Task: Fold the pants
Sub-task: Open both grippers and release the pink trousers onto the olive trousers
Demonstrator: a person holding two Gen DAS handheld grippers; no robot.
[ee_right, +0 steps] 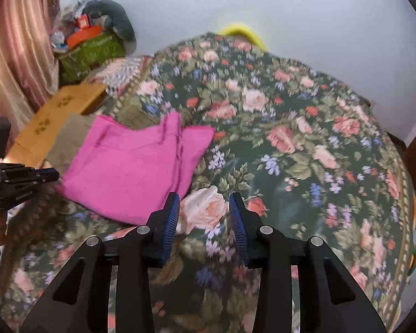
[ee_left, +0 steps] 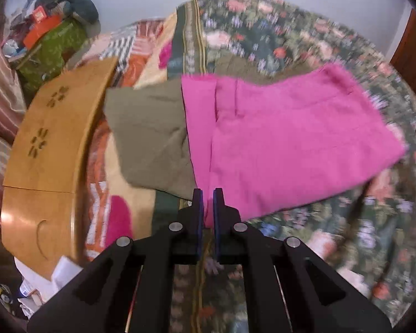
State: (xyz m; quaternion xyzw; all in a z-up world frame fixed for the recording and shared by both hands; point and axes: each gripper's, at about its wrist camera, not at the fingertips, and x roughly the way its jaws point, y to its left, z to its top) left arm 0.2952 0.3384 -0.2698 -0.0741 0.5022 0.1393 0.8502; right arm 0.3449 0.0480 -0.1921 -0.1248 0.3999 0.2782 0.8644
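On the big flowery green bedspread (ee_right: pixel 291 144), going from left to right, there is a curved tan wooden board (ee_left: pixel 50 144) at the bed's left edge, then a flat olive-green cloth (ee_left: pixel 149 136), then the folded bright pink pants (ee_left: pixel 277 138) lying partly on top of that cloth. The left gripper (ee_left: pixel 208 208) pinches the near edge of the pink pants between its blue pads (the picture is blurry). The right gripper (ee_right: pixel 203 213) has its two blue fingers (ee_right: pixel 171 216) wide apart with nothing in them, over the bedspread just to the right of the pants.
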